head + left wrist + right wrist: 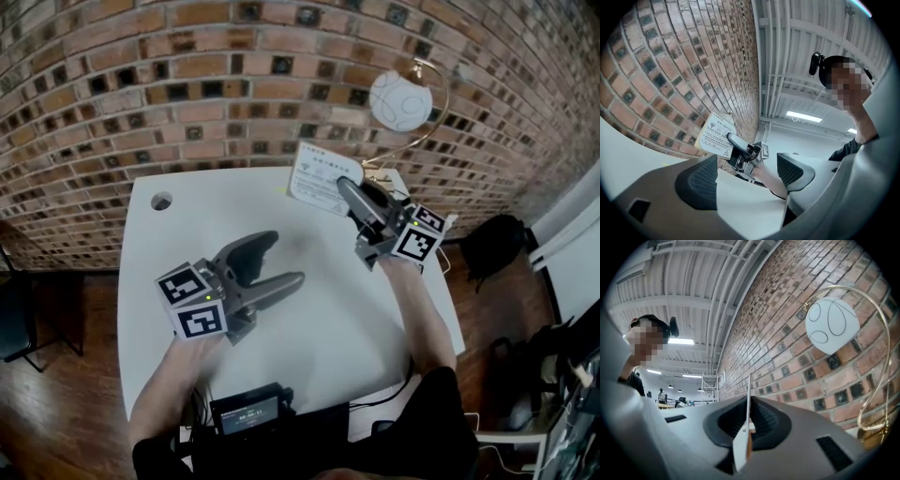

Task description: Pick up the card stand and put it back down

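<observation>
The card stand is a white printed card. My right gripper is shut on its edge, near the back right of the white table. In the left gripper view the card stand shows against the brick wall, apparently raised off the table, with the right gripper clamped on it. The right gripper view shows the card stand edge-on between the pads of the right gripper. My left gripper hovers open over the table's middle with nothing in it, as the left gripper view confirms.
A gold arc lamp with a white globe stands at the back right corner, close behind the card; the globe also fills the right gripper view. A cable hole lies back left. A black device sits at the front edge. Brick wall behind.
</observation>
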{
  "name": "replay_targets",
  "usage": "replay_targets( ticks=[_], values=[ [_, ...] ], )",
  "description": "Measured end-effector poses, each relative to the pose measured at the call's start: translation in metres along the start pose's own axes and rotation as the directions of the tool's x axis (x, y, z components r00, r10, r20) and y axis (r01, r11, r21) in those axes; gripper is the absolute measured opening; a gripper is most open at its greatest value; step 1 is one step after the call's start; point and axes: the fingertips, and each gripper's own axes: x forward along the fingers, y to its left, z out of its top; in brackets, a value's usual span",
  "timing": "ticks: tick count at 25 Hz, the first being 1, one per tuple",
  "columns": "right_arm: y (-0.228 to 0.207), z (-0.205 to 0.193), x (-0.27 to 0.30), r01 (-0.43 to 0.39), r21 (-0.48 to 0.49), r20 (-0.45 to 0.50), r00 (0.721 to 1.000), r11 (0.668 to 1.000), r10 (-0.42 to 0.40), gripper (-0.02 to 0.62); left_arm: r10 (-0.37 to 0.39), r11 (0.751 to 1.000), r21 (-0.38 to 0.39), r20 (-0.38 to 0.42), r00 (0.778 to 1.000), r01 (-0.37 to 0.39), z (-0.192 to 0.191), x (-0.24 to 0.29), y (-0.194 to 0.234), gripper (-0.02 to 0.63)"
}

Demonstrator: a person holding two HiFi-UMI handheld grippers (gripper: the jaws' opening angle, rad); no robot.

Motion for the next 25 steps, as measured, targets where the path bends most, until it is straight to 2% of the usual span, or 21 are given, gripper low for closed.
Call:
replay_targets(
  ticks=[7,25],
  values=[
    [-0.017,-0.012,0.003,0.001,0.021,-0.005,1.000,1.000,0.000,0.031,0.010,1.000,-0.008,-0.002,1.000,-0.011,-0.004,-0.001,0.005,0.388],
    [-0.054,-0.030,0.022,-0.002,-0.026,-0.038,0.999,1.000,0.001,0.031,0.017,1.000,-0.013,-0.023,1.000,-0.017,-0.012,0.001,0.007,0.388]
  ],
)
